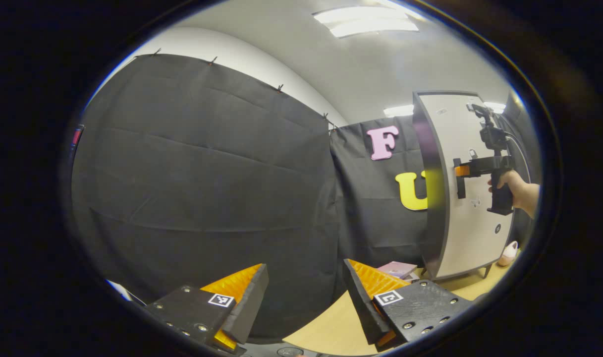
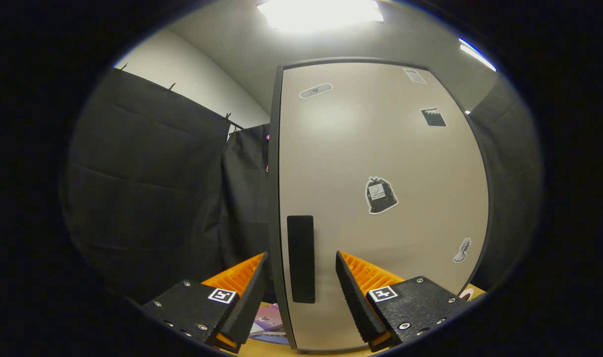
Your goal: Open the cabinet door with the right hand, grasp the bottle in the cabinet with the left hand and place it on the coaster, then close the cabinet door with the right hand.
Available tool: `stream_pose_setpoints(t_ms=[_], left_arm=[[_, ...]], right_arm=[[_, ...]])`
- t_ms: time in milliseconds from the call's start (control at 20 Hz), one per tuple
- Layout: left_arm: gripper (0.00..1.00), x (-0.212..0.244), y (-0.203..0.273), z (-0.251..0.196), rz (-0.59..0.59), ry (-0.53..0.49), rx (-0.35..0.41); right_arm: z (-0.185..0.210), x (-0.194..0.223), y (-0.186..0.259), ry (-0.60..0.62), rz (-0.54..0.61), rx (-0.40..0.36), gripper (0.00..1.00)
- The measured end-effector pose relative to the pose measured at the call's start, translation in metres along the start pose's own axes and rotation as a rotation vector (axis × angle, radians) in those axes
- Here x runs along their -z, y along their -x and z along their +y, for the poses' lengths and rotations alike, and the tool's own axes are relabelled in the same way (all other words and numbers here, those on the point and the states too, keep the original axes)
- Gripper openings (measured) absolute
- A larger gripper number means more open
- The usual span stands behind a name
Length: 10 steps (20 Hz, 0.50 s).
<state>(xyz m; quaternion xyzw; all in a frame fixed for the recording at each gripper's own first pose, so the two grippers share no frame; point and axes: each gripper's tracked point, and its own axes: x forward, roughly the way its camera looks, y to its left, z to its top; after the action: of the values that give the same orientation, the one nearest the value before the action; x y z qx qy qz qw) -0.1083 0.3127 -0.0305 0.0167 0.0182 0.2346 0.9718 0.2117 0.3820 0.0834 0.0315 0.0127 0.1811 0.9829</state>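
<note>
Beige cabinet door: closed, centre of frame; bottle presumably behind it, unseen.
Right gripper: fingers wide apart, empty, straddling the dark handle.
Left gripper: fingers apart, empty, waiting.
Progress: opening not yet done; everything remains.

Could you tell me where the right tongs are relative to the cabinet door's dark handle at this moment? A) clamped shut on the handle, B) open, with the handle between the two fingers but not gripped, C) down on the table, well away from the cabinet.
B: in the right gripper view the right tongs are open, and the dark handle on the closed cabinet door stands in the gap between the fingers.
</note>
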Motion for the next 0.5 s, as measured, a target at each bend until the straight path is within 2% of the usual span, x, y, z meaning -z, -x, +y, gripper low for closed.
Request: stream_pose_setpoints(t_ms=[50,100,150,350,400,500], left_arm=[[0.91,0.001,0.0,0.002,0.002,0.0,-0.001],[0.87,0.002,-0.001,0.003,0.002,-0.001,-0.002],[0.91,0.002,-0.001,0.005,0.001,-0.002,-0.003],[0.91,0.002,0.0,0.012,-0.002,-0.001,-0.008],[0.87,0.002,0.0,0.013,-0.001,0.002,-0.008],[0.87,0.002,0.001,0.013,0.003,0.006,-0.002]], right_arm=[[0.001,0.003,-0.005,-0.006,0.022,0.002,0.78],[0.001,0.008,-0.013,-0.01,0.043,0.004,0.77],[0.0,0.01,-0.018,-0.01,0.06,0.012,0.75],[-0.004,0.022,-0.031,-0.011,0.13,0.035,0.61],[-0.004,0.026,-0.034,-0.005,0.152,0.038,0.59],[0.0,0.035,-0.036,0.0,0.202,0.029,0.52]])
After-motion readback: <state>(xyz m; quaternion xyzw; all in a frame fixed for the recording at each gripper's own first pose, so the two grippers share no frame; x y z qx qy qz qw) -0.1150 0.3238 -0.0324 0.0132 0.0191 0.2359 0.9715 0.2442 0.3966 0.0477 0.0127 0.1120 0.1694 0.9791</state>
